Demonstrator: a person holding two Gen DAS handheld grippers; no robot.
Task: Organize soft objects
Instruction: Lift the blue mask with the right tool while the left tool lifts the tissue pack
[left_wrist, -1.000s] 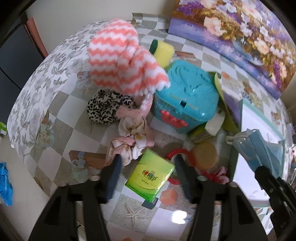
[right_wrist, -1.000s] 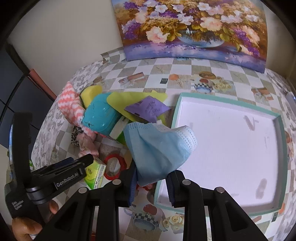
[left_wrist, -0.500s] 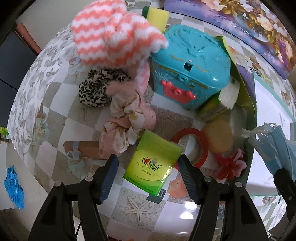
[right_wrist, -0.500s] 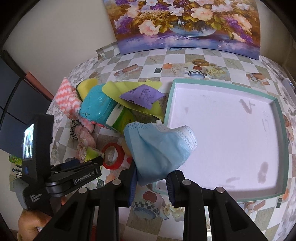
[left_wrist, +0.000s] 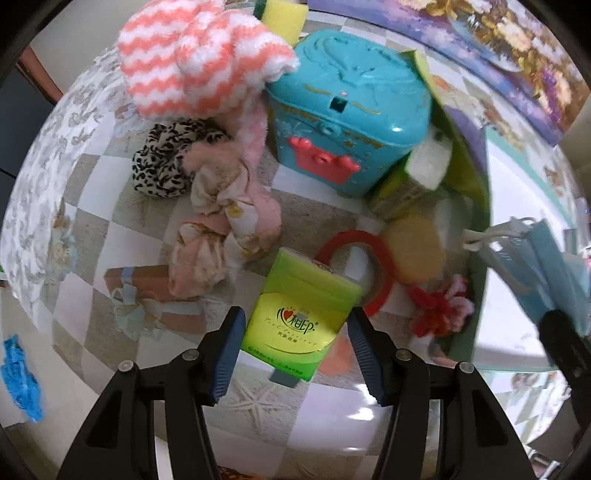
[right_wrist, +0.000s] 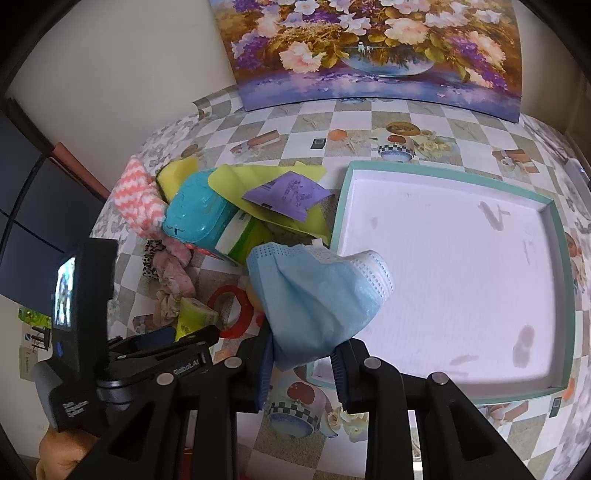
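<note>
Checkered, picture-printed tablecloth (right_wrist: 369, 122) covers the table; a floral painting (right_wrist: 369, 48) leans against the wall behind.

- Left gripper (left_wrist: 295, 343): pointing down, jaws spread and just been closing, straddling a green tissue pack (left_wrist: 301, 314) that lies flat on the cloth; pads just beside its edges, not pressing.
- Right gripper (right_wrist: 303, 363): pinching a blue face mask (right_wrist: 317, 299) by its lower edge, held over the near left corner of a teal-rimmed white tray (right_wrist: 557, 236).
- Red tape roll (left_wrist: 373, 266): under the pack's far corner.
- Pink floral scrunchie (left_wrist: 221, 236) and leopard scrunchie (left_wrist: 166, 170): left of the pack.
- Coral-striped fluffy cloth (left_wrist: 199, 62): draped beside the teal plastic case (left_wrist: 351, 122).
- Tan round sponge (left_wrist: 415, 251): right of the tape.
</note>
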